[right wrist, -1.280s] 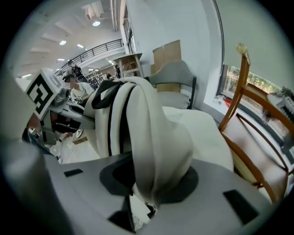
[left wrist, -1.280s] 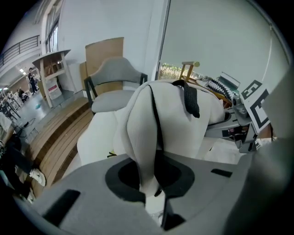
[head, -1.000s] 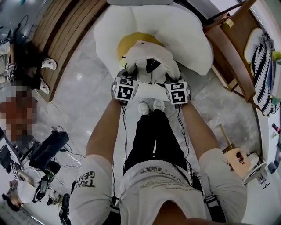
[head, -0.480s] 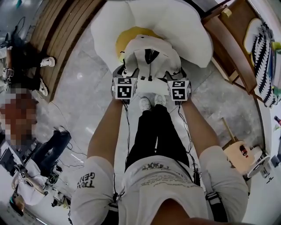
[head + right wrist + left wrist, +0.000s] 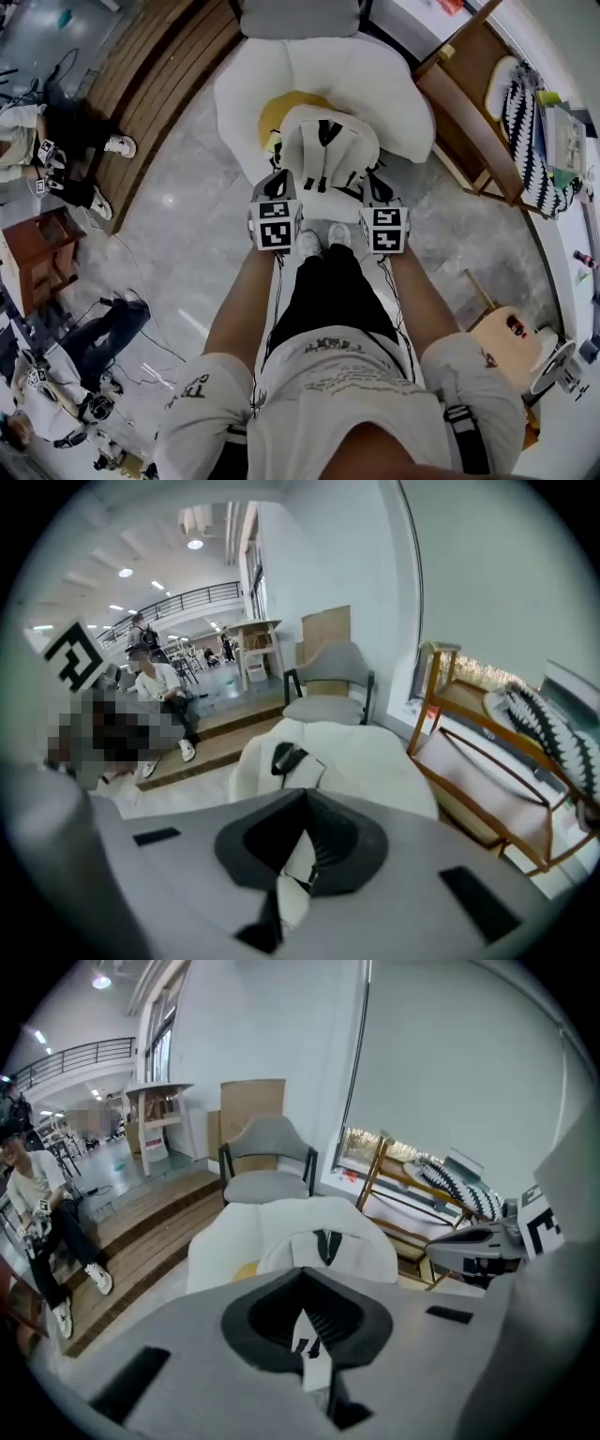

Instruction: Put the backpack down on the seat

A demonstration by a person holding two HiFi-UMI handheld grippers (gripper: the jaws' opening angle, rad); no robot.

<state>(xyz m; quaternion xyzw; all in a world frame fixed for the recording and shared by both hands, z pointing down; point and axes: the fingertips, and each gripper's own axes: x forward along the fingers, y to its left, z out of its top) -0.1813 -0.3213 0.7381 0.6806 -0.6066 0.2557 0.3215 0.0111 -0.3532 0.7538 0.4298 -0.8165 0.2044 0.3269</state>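
Backpack (image 5: 330, 157) — white, rounded, soft-sided

The left gripper (image 5: 303, 1288) fills the lower frame, its grey jaws together, a thin white strip (image 5: 312, 1358) with dark marks showing in the slit between them; whether it is pinched cannot be told. Just past the jaws a white backpack (image 5: 328, 1244) with a dark handle stands upright on a white seat (image 5: 220, 1237) that has a yellow patch (image 5: 246, 1270). Behind the seat is a grey chair (image 5: 267, 1162), with cardboard (image 5: 251, 1101) against the wall. Wooden steps (image 5: 141, 1232) run to the left, where a person (image 5: 42, 1199) sits. At right are a wooden rack (image 5: 398, 1190), a striped cushion (image 5: 450, 1180) and the right gripper (image 5: 483, 1246).
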